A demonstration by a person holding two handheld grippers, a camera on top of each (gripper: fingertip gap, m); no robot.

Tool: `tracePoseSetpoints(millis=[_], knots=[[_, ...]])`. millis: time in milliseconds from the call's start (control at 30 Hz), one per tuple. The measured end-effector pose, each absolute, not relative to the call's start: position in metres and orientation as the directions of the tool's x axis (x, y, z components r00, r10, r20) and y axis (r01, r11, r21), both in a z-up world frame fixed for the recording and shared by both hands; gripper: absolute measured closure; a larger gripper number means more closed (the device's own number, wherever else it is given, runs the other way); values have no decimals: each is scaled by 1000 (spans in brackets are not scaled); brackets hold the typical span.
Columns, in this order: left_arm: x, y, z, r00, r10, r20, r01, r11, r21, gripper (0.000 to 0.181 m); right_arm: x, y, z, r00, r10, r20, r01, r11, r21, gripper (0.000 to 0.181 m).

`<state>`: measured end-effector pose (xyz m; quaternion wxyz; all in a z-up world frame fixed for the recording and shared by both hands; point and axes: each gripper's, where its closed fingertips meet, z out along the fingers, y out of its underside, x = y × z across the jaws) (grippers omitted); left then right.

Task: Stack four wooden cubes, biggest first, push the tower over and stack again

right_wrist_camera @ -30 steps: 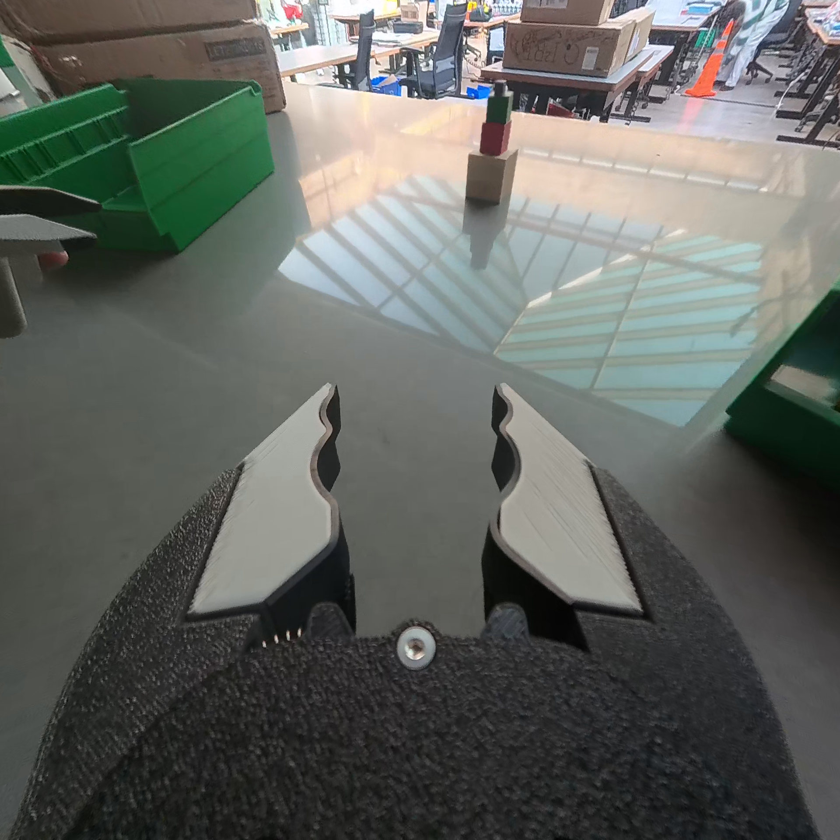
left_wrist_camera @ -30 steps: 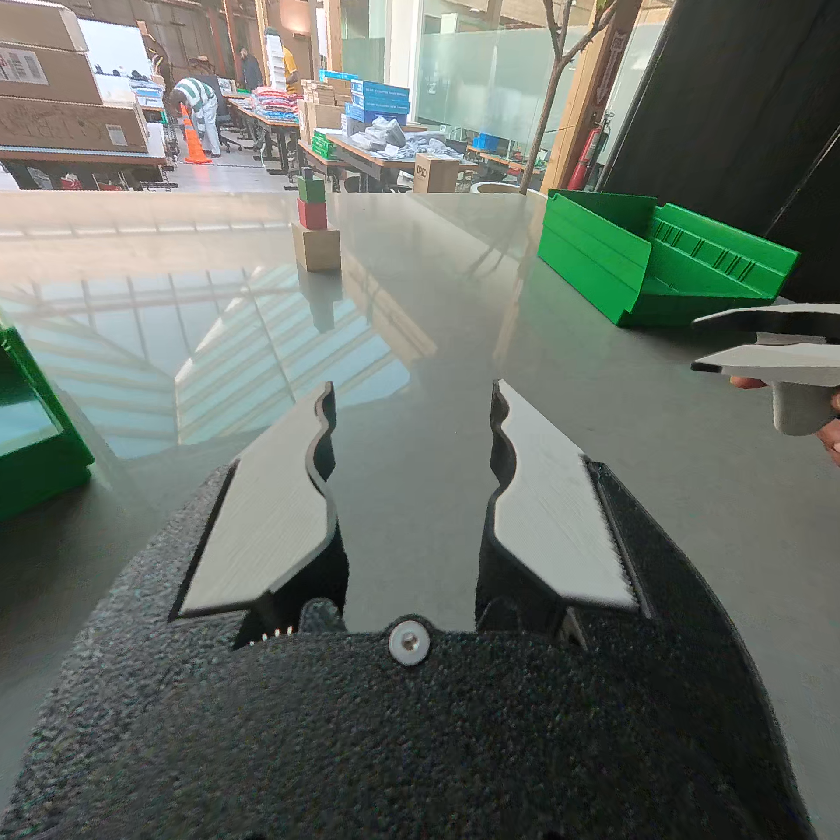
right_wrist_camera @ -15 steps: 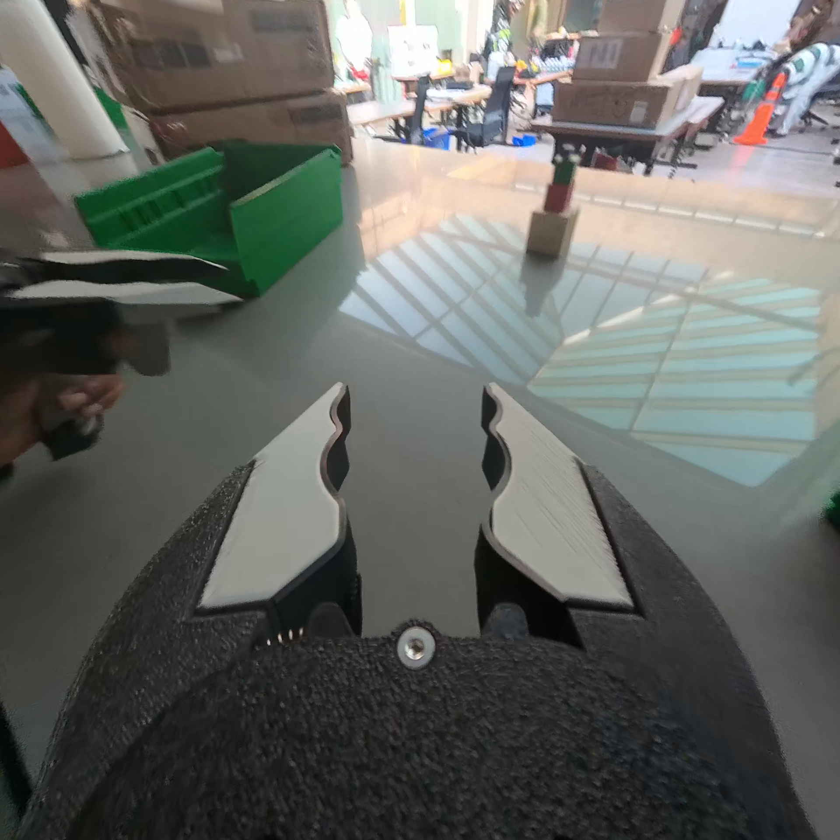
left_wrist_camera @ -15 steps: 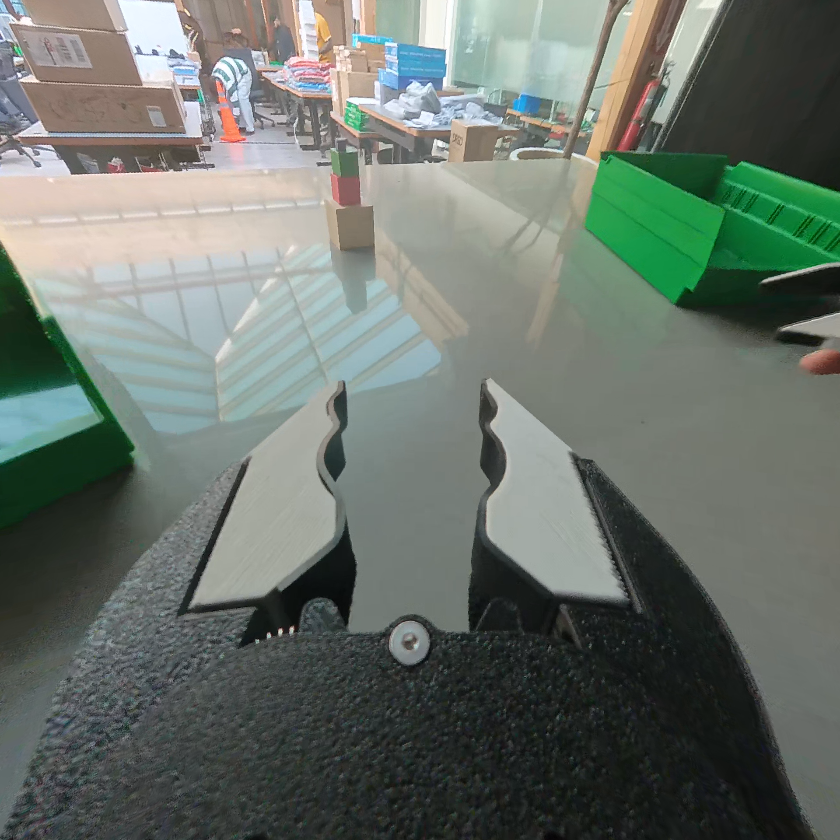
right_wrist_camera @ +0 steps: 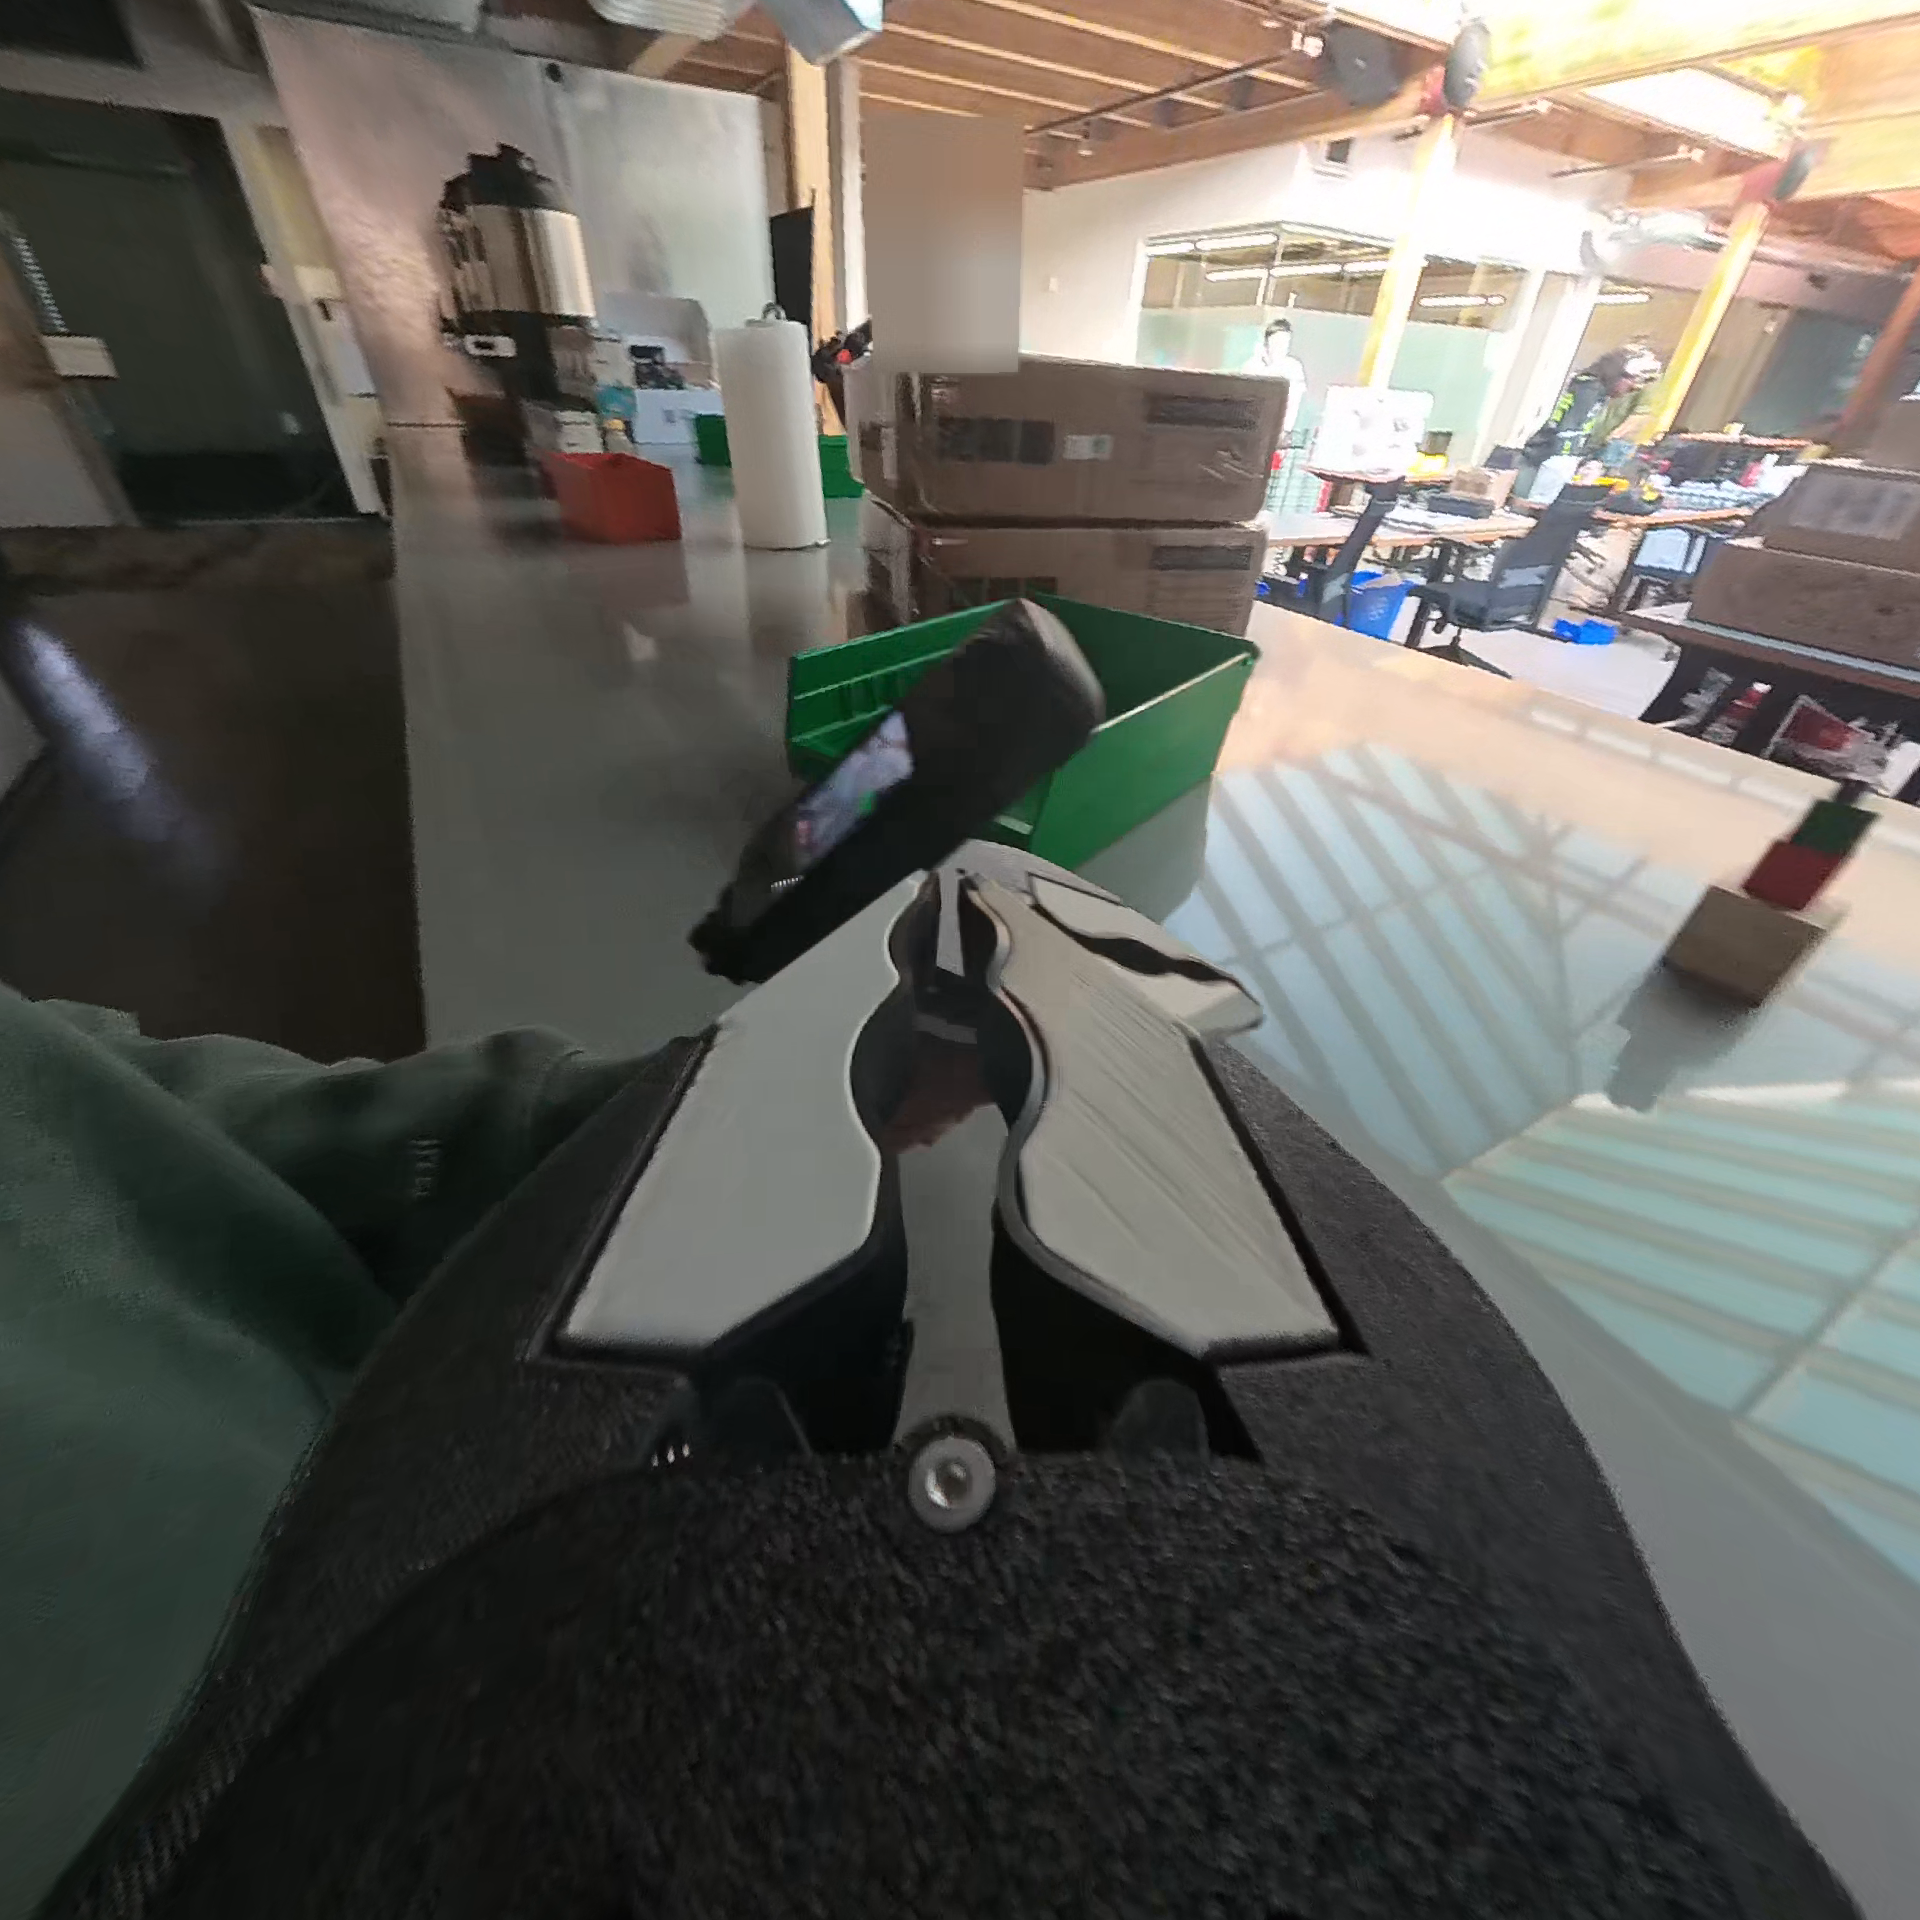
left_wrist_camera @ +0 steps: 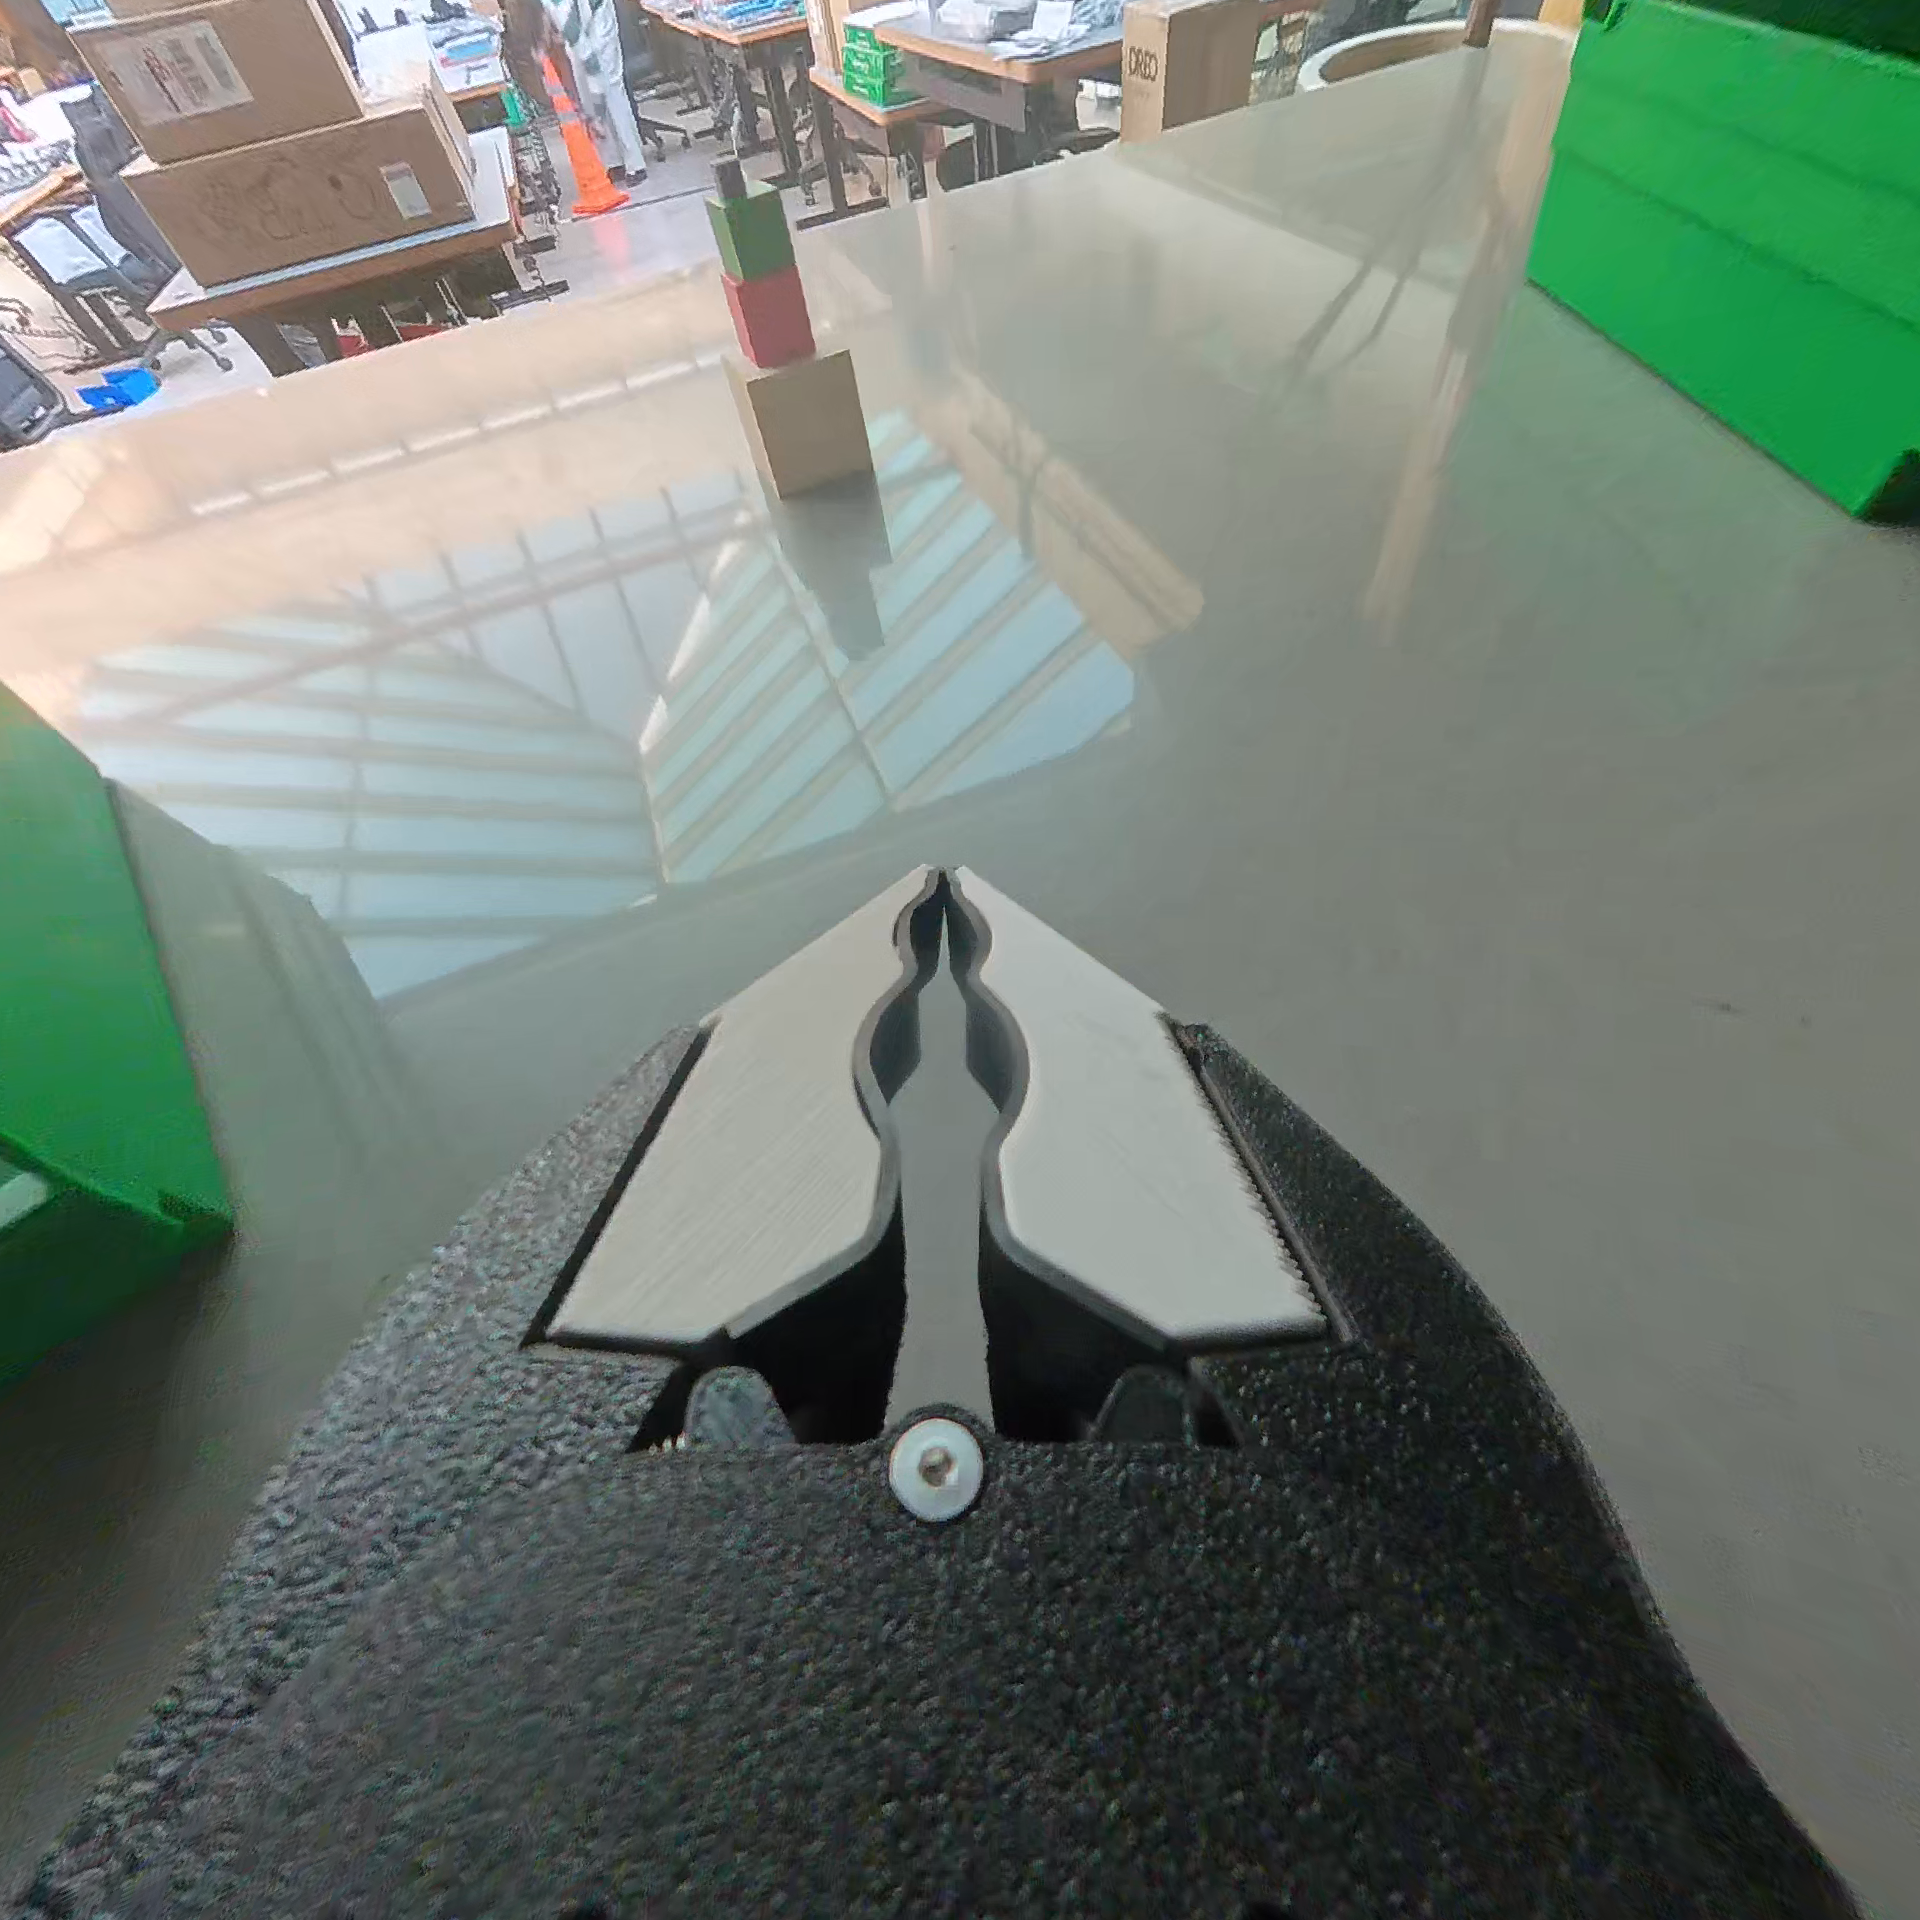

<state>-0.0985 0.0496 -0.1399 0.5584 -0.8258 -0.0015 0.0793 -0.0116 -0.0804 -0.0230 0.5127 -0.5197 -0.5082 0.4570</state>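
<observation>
Both grippers have closed since a moment ago. The left gripper (left_wrist_camera: 943,883) has its jaws together, holding nothing. The right gripper (right_wrist_camera: 951,883) too. The block tower (left_wrist_camera: 784,343) stands far ahead on the table (left_wrist_camera: 1351,831).

Glossy grey table (left_wrist_camera: 1351,727): stacked blocks (left_wrist_camera: 795,353) mid-surface, green bins (left_wrist_camera: 1725,270) at both sides
</observation>
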Motion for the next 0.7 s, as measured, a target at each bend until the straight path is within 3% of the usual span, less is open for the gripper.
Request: tracePoseSetpoints(millis=[700], knots=[[-77,69,-151,927,65,-369,-307,-432,-848,181,-34,-109,-59,-29,999,-29,154,-25,-988,181]])
